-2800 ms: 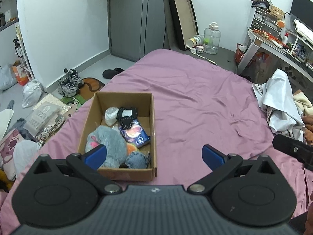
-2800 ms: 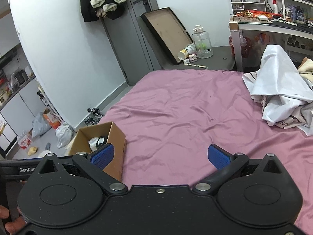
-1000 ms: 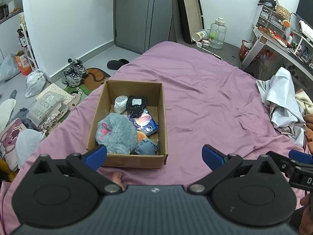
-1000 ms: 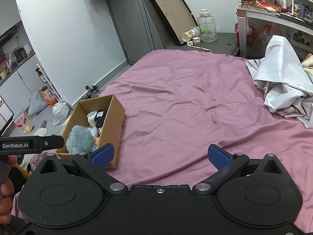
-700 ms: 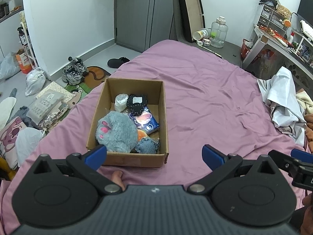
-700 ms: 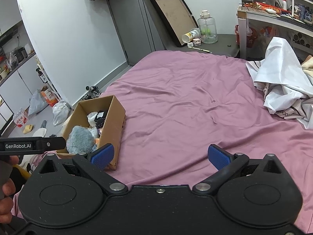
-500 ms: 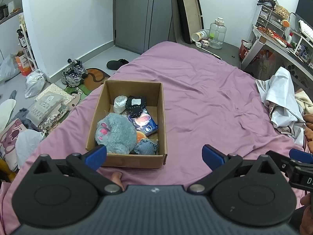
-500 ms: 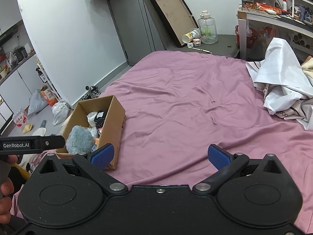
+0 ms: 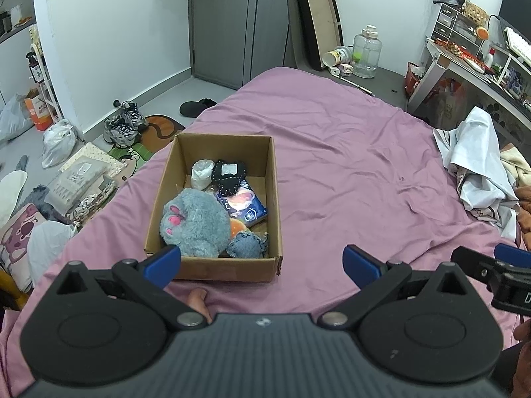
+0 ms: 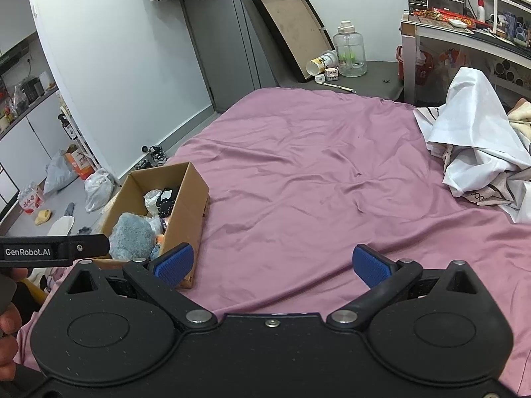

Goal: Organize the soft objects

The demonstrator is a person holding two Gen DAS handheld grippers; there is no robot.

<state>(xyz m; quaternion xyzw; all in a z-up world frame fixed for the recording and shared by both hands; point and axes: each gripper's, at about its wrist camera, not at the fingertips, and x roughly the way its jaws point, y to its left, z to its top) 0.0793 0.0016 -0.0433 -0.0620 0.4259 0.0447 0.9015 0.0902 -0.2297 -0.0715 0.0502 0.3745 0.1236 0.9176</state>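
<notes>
One clear read: "GenRobot.AI" in white letters on the black bar of the left claw [image 10: 53, 251], poking in at the left edge of the right wrist view. In the left wrist view, the right claw [image 9: 507, 282] shows just a cut-off white "D" at the right edge. The orange carton [image 10: 79, 162] on the floor far left carries print, too small to read. The pack [image 9: 241, 206] in the box [image 9: 229, 268] too.

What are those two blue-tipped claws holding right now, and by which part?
Nothing. The left gripper and right gripper are both open and empty above the purple bedsheet. The soft things, like the grey plush paw, lie in the cardboard box.
</notes>
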